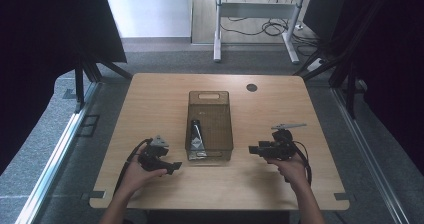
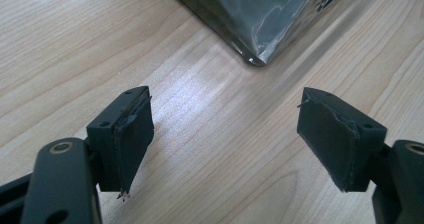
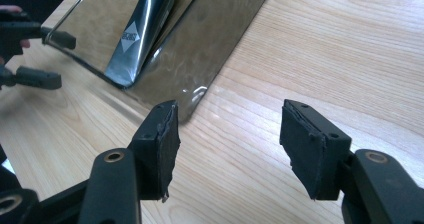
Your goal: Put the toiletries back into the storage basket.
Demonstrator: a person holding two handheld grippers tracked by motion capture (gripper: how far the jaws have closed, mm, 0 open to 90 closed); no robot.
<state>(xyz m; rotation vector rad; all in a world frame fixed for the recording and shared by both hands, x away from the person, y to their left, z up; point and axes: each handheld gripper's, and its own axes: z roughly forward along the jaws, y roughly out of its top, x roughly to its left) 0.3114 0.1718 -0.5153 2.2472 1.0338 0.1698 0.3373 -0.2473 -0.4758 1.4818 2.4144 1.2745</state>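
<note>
A smoky see-through bin (image 1: 220, 134) stands at the middle of the wooden table (image 1: 150, 99). Inside it a dark tube (image 1: 195, 135) with a white diamond label leans against the near left wall; the right gripper view shows the tube (image 3: 137, 36) through the bin's wall (image 3: 215, 29). My left gripper (image 1: 174, 167) is held low at the bin's near left corner (image 2: 257, 59), open with nothing between its pads (image 2: 131, 139). My right gripper (image 1: 252, 149) hovers to the right of the bin, also open and empty, pointing at it.
A dark round cable hole (image 1: 251, 87) sits in the table's far right part. Behind the table a white desk frame (image 1: 255, 29) stands on the floor with cables. Dark curtains hang at both sides. The left gripper's jaws also show far off in the right gripper view.
</note>
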